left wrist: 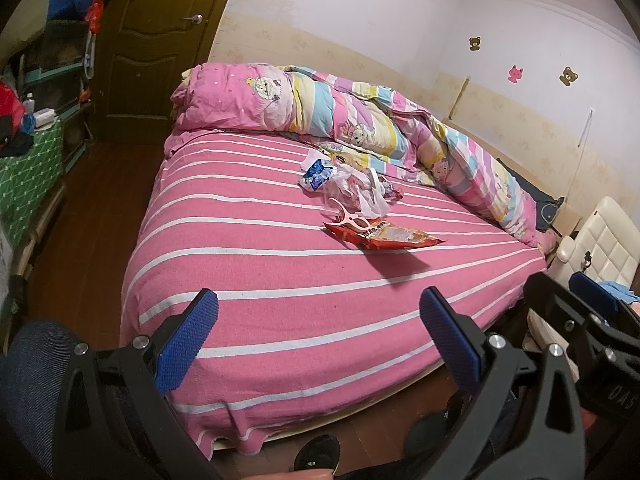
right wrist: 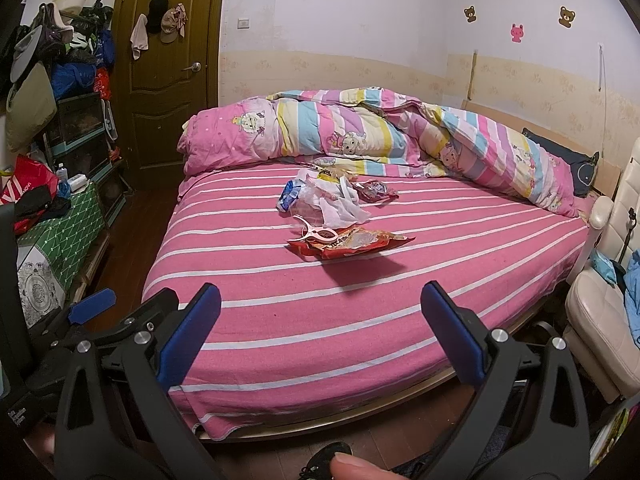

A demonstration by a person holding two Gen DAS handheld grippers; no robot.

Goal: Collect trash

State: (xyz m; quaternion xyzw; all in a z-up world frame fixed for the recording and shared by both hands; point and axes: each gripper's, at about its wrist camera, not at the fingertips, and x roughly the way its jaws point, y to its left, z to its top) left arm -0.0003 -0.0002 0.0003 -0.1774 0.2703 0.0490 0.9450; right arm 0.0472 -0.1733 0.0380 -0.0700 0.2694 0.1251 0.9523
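bed (right wrist: 360, 300) pink-striped, quilt (right wrist: 360, 132) bunched at far side | trash pile (right wrist: 324, 196) mid-bed: red snack bag (right wrist: 352, 244), pink clip (right wrist: 316, 234) laid on it | left tongs (left wrist: 320, 340), right tongs (right wrist: 320, 340) held spread, empty, near bed foot

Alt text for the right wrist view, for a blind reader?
A small heap of trash, with a red snack bag nearest, lies mid-bed on a pink striped sheet. The open right claw is empty above the bed's near edge; a rolled quilt lies behind.

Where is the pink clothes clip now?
In both views the pink clothes clip lies mid-bed on the left end of the red snack bag, just in front of the white plastic bag.
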